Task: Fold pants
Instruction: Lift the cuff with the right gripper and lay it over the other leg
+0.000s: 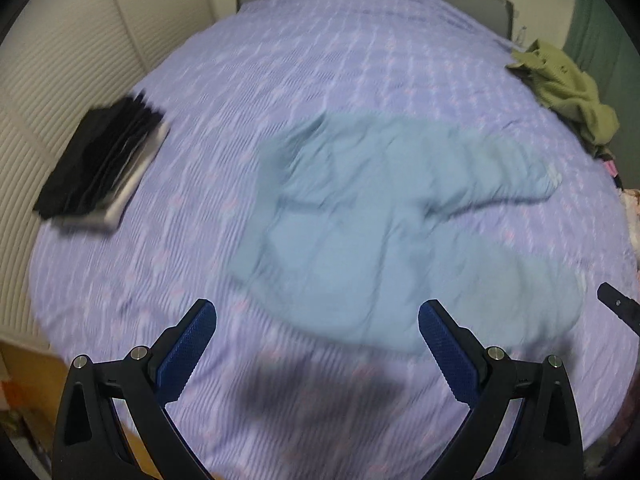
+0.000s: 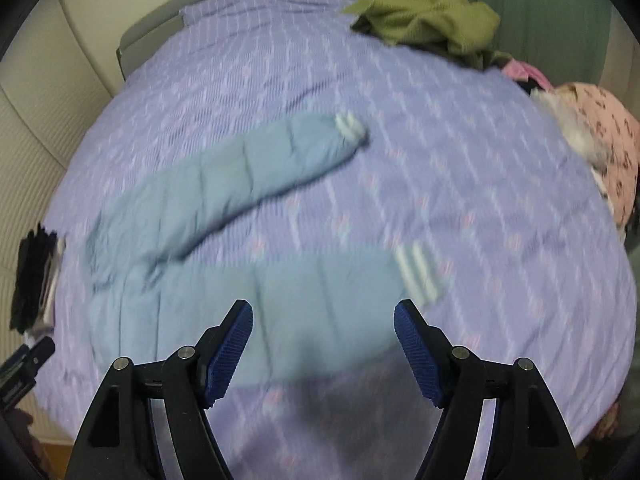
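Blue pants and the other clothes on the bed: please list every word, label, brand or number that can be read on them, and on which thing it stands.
No text can be read in either view.
Blue pants: only white stripes near the leg ends, no letters.
Olive garment: a small round mark, too blurred to read.
Pink garment: a dark pattern, no words.
Black folded stack: no label visible.

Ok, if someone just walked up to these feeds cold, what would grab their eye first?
The light blue pants spread unfolded across the middle of the purple bedspread, legs splayed with white stripes at the cuffs. Next, both the left gripper and right gripper hang open above them, holding nothing. Then the stack of dark folded clothes at the bed's left edge and the crumpled olive garment far right.
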